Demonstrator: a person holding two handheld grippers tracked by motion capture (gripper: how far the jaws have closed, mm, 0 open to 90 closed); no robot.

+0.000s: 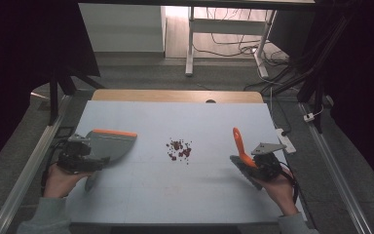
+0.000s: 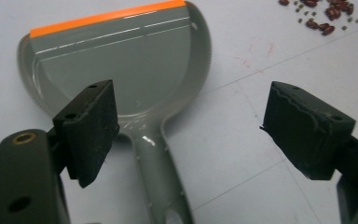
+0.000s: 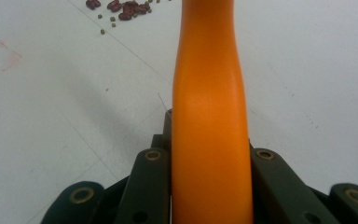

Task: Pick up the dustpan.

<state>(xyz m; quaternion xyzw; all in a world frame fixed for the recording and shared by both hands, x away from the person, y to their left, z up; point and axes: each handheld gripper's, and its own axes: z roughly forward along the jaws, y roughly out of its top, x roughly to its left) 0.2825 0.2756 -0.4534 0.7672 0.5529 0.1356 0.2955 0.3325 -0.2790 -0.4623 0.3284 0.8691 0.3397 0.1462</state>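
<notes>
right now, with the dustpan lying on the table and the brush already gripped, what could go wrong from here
1. The left tongs stand open, pads clear of the dustpan handle; closing off-centre could skid the dustpan away.
2. The right tongs clamp the orange brush handle near one end; it may twist during sweeping.
3. The beans lie loose in a small pile; a hard sweep could scatter them across the table.

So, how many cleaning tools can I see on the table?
2. The grey dustpan with an orange edge lies at the left, between the open jaws of the left gripper. The orange-handled brush is at the right, held in the right gripper.
</notes>
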